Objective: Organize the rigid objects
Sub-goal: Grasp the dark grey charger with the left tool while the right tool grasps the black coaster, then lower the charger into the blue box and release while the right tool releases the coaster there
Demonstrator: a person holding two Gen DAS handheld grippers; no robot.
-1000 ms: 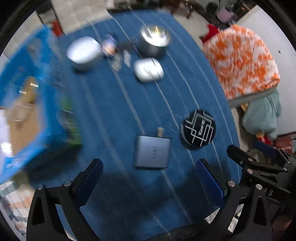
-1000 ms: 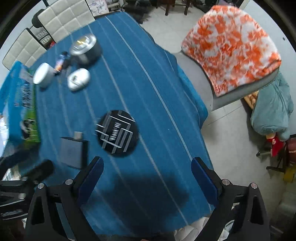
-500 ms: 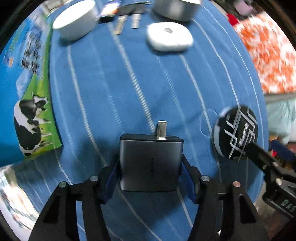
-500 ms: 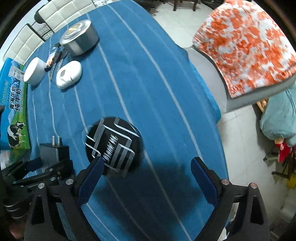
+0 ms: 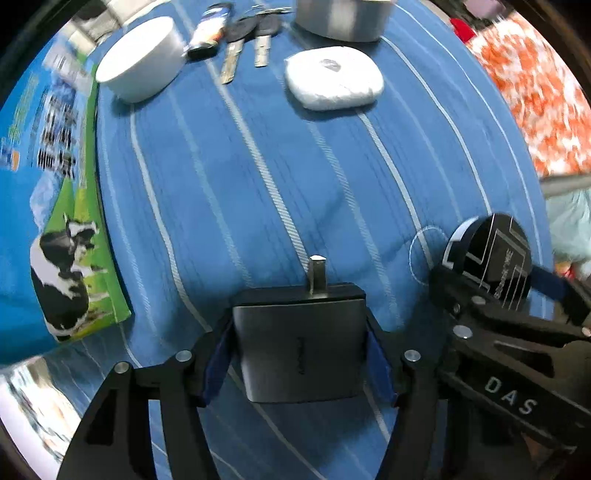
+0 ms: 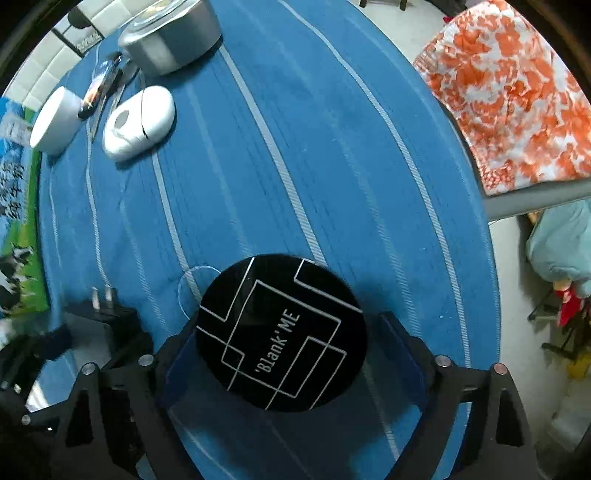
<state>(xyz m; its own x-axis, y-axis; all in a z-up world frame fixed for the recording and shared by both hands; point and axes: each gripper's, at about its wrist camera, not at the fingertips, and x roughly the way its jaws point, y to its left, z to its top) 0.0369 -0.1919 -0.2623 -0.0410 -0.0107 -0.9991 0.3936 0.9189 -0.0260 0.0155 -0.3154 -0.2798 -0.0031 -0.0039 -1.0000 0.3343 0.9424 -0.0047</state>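
Observation:
A flat grey charger (image 5: 295, 314) with its plug prongs pointing away lies on the blue striped tablecloth (image 5: 258, 166). My left gripper (image 5: 298, 354) is shut on it, blue pads pressed against both its sides. To the right lies a round black disc (image 6: 280, 332) printed with white lines and "Blank'ME". My right gripper (image 6: 288, 334) is open and straddles the disc; the left finger is close to its rim and a gap shows on the right. In the right wrist view the charger (image 6: 107, 317) appears dark at lower left. The disc (image 5: 491, 258) also shows in the left wrist view.
At the far end sit a white bowl (image 5: 142, 59), keys (image 5: 243, 48), a white oval case (image 5: 334, 79) and a metal tin (image 5: 343, 14). A blue milk carton box (image 5: 48, 184) lies along the left. A chair with an orange-patterned cover (image 6: 498, 92) stands off the table's right edge.
My left gripper dropped toward the table and shut on the charger. My right gripper moved forward and down until its open fingers straddled the black disc.

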